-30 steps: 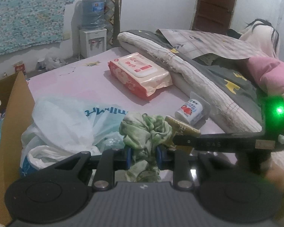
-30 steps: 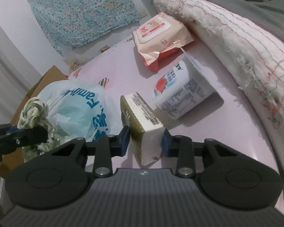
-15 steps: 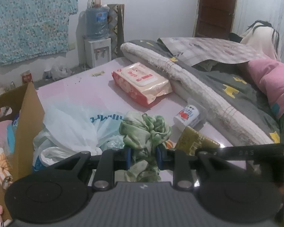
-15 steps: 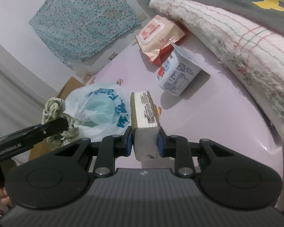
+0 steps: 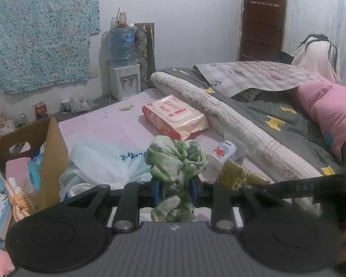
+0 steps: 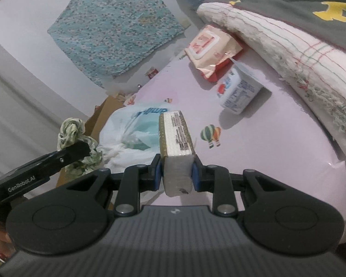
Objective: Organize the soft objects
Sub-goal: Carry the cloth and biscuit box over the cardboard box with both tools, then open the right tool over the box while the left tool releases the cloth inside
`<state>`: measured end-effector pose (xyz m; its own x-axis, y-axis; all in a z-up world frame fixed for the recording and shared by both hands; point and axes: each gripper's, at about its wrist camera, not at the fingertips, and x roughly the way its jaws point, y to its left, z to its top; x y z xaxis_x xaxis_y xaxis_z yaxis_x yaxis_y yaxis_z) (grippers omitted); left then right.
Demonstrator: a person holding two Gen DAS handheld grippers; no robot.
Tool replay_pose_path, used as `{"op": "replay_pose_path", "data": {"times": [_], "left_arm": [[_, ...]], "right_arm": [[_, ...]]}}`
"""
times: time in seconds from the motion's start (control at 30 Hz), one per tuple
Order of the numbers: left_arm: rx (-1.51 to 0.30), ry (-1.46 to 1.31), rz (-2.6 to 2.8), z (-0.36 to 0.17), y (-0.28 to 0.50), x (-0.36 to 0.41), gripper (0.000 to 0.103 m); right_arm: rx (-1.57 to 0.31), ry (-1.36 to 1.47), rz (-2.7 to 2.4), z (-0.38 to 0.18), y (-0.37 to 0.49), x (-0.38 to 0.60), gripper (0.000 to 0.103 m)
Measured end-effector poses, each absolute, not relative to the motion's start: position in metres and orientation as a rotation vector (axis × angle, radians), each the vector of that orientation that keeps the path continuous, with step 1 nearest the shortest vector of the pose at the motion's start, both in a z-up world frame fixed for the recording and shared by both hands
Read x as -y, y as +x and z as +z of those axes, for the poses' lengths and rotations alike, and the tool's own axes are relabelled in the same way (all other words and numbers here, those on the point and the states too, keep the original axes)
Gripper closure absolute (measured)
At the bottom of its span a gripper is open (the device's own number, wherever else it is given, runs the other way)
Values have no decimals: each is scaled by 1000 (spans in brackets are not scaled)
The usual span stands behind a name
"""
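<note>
My left gripper is shut on a crumpled green and white cloth, held above the pink bed sheet; the same cloth shows at the left of the right wrist view. A gold and white tissue pack is clamped between the pads of my right gripper, lifted clear of the sheet. In the left wrist view that tissue pack sits just right of the cloth. An open cardboard box with soft items inside stands at the left.
A white plastic bag lies beside the box. A wet wipes pack and a small white tub lie further back. Rolled blankets and a pink pillow fill the right side. A water dispenser stands by the wall.
Both grippers have risen and drawn back with their loads. The tissue pack was squeezed narrower and lifted off the sheet. More of the cardboard box has come into the left wrist view.
</note>
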<state>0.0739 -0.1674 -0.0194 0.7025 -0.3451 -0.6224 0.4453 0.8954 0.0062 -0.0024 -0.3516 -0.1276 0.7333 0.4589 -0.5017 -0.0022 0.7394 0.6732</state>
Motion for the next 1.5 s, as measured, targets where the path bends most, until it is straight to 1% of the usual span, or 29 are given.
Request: {"op": "replay_pose_path", "data": {"times": [0.27, 0.43, 0.73, 0.83, 0.97, 1.13, 1.33, 1.5], "left_arm": [[-616, 120, -396, -10, 58, 151, 77], [-580, 50, -336, -2, 48, 125, 77], [-511, -89, -124, 21, 41, 30, 77], [-499, -148, -41, 25, 44, -9, 77], [-489, -197, 78, 27, 45, -57, 77], [-502, -222, 169, 22, 46, -95, 77], [-529, -246, 213, 10, 52, -116, 76], [-545, -251, 228, 3, 54, -126, 76]], "right_arm": [[-713, 674, 340, -108, -7, 335, 79], [-715, 627, 419, -88, 1, 309, 79], [-738, 511, 664, -34, 48, 216, 79], [-799, 500, 747, -21, 72, 173, 79], [-940, 437, 818, -14, 115, 109, 79], [-1097, 301, 848, -15, 163, 25, 79], [-1331, 311, 819, -61, 207, -41, 79], [-1450, 383, 797, -95, 230, -68, 77]]}}
